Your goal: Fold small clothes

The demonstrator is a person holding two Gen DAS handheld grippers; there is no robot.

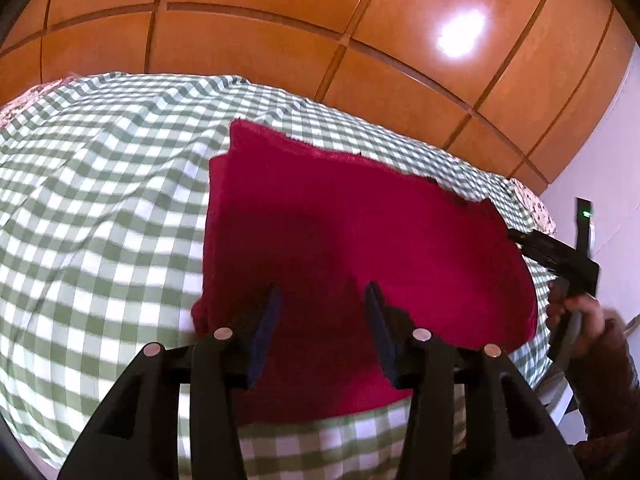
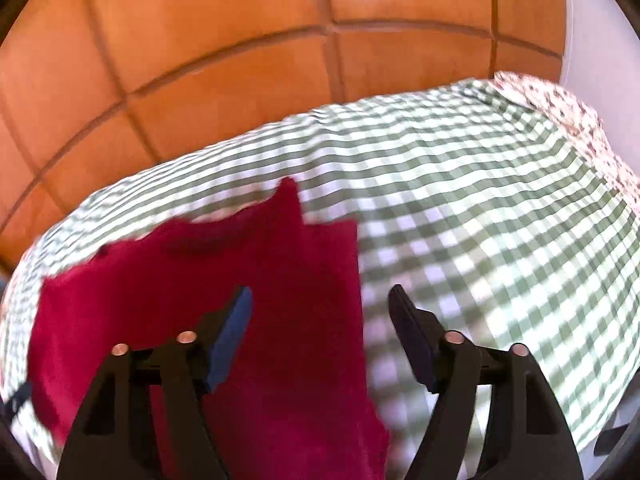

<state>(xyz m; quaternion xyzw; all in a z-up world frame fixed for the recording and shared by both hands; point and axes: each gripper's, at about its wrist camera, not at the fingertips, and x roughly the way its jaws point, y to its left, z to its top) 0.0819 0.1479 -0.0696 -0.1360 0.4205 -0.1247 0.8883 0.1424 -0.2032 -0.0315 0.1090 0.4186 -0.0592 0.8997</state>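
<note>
On the left, the green-and-white checked cloth (image 1: 100,208) covers what looks like a bed, running back to the glossy orange wooden wardrobe panels (image 1: 256,36) behind it. Here are the left tongs (image 1: 322,300), black arms with dark blue pads, standing spread with a clear gap between them and nothing pinched. They hang right above the near part of the deep red fuzzy garment (image 1: 360,236), which lies flat on the checked cloth with an extra layer showing along its left edge. Whether the pads touch the fabric, I cannot tell.

Moving right, the garment's far right corner meets the other tool: in the left view the right tongs (image 1: 516,236) sit at that edge, the person's hand (image 1: 588,320) gripping the handle beside a pale wall.

From the right wrist view, the right tongs (image 2: 320,300) are spread wide, holding nothing. Their left pad is over the red garment (image 2: 240,280); their right pad is over bare checked cloth (image 2: 500,200), just past the garment's right edge. At the far right corner of the bed a floral-print fabric (image 2: 560,108) peeks out.
</note>
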